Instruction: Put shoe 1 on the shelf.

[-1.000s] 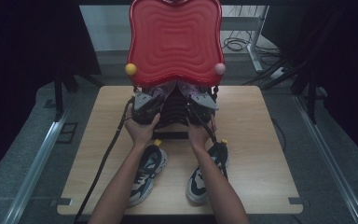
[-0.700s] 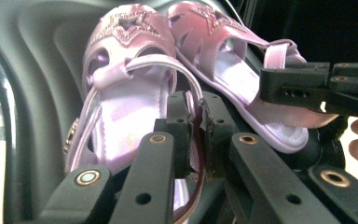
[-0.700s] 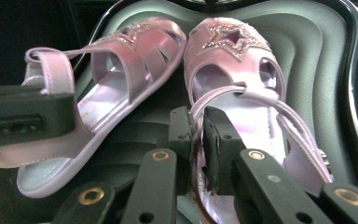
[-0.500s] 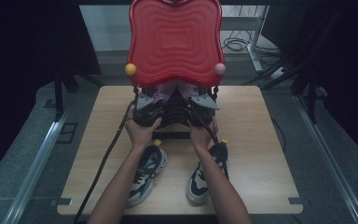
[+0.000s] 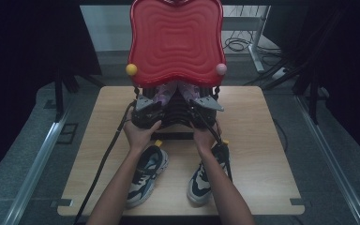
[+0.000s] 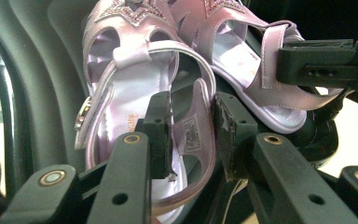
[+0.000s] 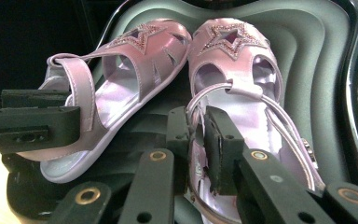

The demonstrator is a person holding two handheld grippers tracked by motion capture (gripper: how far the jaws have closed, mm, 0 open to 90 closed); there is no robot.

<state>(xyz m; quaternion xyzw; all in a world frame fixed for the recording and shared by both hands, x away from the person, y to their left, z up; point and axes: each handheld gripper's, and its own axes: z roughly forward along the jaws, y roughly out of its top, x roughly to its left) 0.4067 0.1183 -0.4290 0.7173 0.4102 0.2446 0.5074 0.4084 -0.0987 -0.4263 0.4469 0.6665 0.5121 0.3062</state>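
My left tongs (image 6: 193,135) just spread, pads off the left sandal's (image 6: 135,93) heel; right tongs (image 7: 196,135) pinch the right sandal (image 7: 242,107). In the tilted tray (image 5: 176,42), the freed one may slide.

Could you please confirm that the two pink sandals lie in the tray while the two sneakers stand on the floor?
Not quite: the sneakers stand on the table, not on the floor, as the high view shows. The two pink sandals do lie in the tray.
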